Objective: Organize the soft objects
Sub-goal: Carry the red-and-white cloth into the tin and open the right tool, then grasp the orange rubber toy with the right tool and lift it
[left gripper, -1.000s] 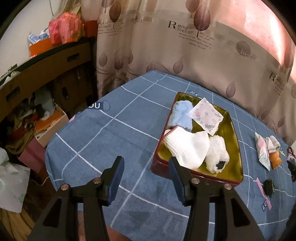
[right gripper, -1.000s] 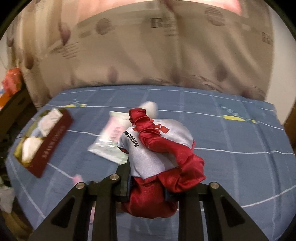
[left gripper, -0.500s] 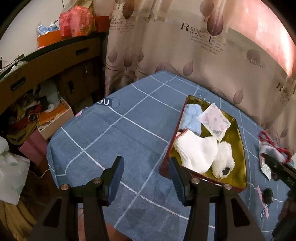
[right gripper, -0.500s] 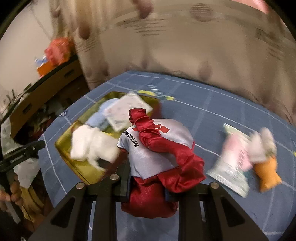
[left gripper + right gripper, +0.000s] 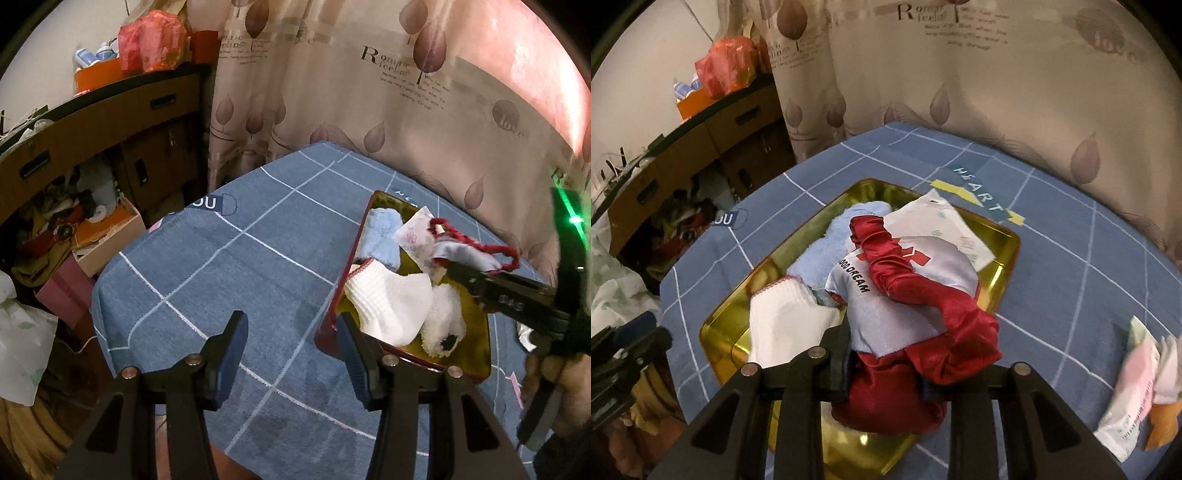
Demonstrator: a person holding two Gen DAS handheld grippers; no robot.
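Observation:
A gold-lined red tray (image 5: 476,354) lies on the blue checked tablecloth. It holds a white sock (image 5: 388,306), a light blue cloth (image 5: 382,236), a fluffy white item (image 5: 443,325) and a white packet (image 5: 945,225). My right gripper (image 5: 886,373) hangs above the tray (image 5: 727,332). Its jaws are opening, while the pads still press on a red and white satin pouch (image 5: 905,295) marked "DREAM". The left wrist view shows that pouch (image 5: 469,251) over the tray's far half. My left gripper (image 5: 291,354) stands open with nothing in it, near the tray's front left corner.
A pink-and-white packet (image 5: 1126,387) and an orange soft item (image 5: 1163,424) lie on the cloth right of the tray. A leaf-print curtain (image 5: 369,92) hangs behind the table. Left of the table stand a wooden cabinet (image 5: 92,122) and open boxes (image 5: 107,236).
My right gripper has carried the pouch leftward from over the bare cloth to above the tray. It now shows in the left wrist view. The left gripper has hardly moved.

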